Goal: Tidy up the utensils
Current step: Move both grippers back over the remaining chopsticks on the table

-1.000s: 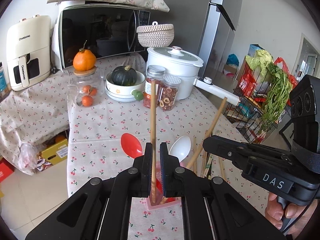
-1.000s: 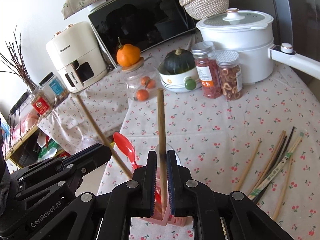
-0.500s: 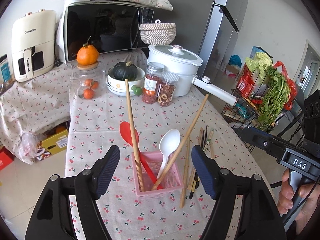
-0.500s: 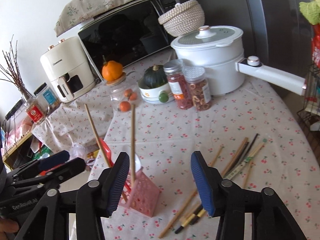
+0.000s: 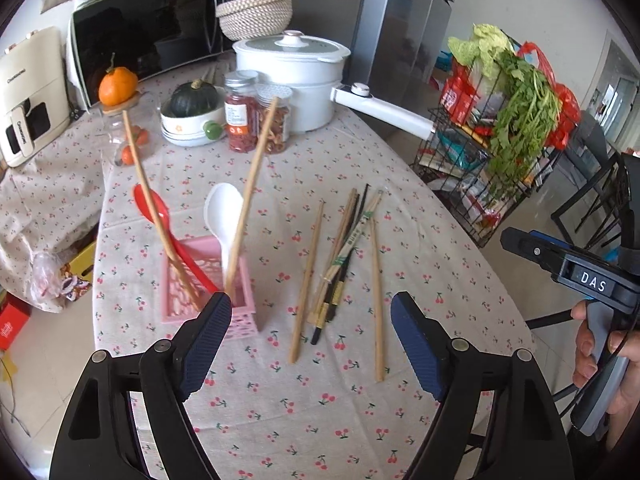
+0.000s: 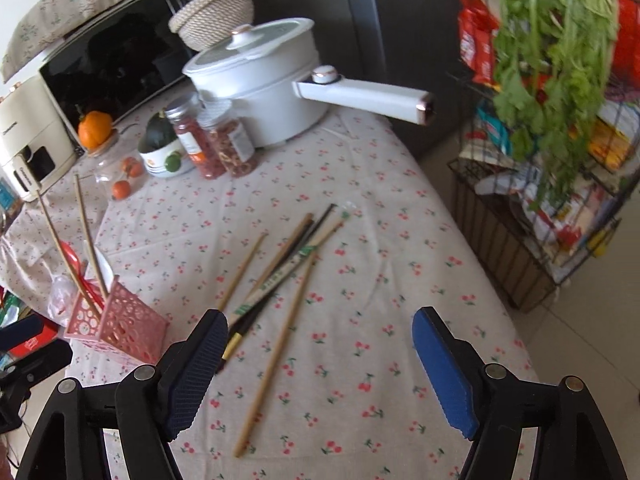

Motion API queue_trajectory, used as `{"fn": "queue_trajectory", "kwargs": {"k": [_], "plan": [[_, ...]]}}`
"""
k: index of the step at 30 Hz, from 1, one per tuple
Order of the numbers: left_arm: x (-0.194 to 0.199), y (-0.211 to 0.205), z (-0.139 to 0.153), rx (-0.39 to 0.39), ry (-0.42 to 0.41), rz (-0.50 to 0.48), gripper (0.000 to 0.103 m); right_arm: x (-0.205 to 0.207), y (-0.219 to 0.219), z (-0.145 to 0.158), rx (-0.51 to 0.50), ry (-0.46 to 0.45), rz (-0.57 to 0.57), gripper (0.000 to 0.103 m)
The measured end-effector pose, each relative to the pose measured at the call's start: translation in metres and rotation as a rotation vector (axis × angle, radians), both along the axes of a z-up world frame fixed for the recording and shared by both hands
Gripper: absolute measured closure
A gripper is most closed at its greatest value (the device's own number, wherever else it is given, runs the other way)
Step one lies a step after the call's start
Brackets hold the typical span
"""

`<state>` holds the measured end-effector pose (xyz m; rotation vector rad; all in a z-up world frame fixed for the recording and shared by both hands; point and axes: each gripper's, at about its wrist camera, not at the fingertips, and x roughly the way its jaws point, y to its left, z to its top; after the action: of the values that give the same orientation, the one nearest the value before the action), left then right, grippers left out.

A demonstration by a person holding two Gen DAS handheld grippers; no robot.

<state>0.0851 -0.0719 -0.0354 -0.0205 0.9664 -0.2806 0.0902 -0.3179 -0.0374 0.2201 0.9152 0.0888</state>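
Blue-padded left claw (image 5: pixel 310 340) and right claw (image 6: pixel 316 364) angled down over loose chopsticks (image 6: pixel 280 268), just spread wide, nothing between.

Readable text, both views:

- "DAS" is showing in white capitals on a small black label plate on the right gripper (image 5: pixel 532 246) body, seen from the left wrist view.
- "CHANGHONG" is reading along the top front of the cream air fryer (image 5: pixel 28 96) in the left wrist view, and it is repeating vertically on the fryer's handle, small but legible.
- The wrapped chopsticks' (image 5: pixel 352 240) paper sleeve is carrying green print; too small to read.
- Labels on the two jars (image 5: pixel 240 120) and the red packaging in the wire rack (image 5: pixel 460 92) are staying illegible.
- Microwave (image 5: pixel 152 32) panel markings are blurring out.
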Motion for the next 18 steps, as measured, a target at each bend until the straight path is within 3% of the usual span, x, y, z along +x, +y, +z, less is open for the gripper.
{"fn": "queue_trajectory", "kwargs": {"k": [8, 14, 16, 18], "plan": [[0.003, -0.06, -0.035, 0.057, 0.15, -0.089, 0.019, -0.005, -0.048, -0.025, 0.096, 0.154, -0.154, 0.022], [0.024, -0.086, -0.054, 0.072, 0.21, -0.106, 0.02, -0.002, -0.059, -0.041, 0.07, 0.213, -0.184, 0.022], [0.033, -0.092, -0.057, 0.056, 0.216, -0.111, 0.024, 0.001, -0.059, -0.047, 0.057, 0.227, -0.171, 0.022], [0.045, -0.099, -0.06, 0.042, 0.226, -0.12, 0.036, 0.005, -0.056, -0.053, 0.043, 0.239, -0.157, 0.022]]}}
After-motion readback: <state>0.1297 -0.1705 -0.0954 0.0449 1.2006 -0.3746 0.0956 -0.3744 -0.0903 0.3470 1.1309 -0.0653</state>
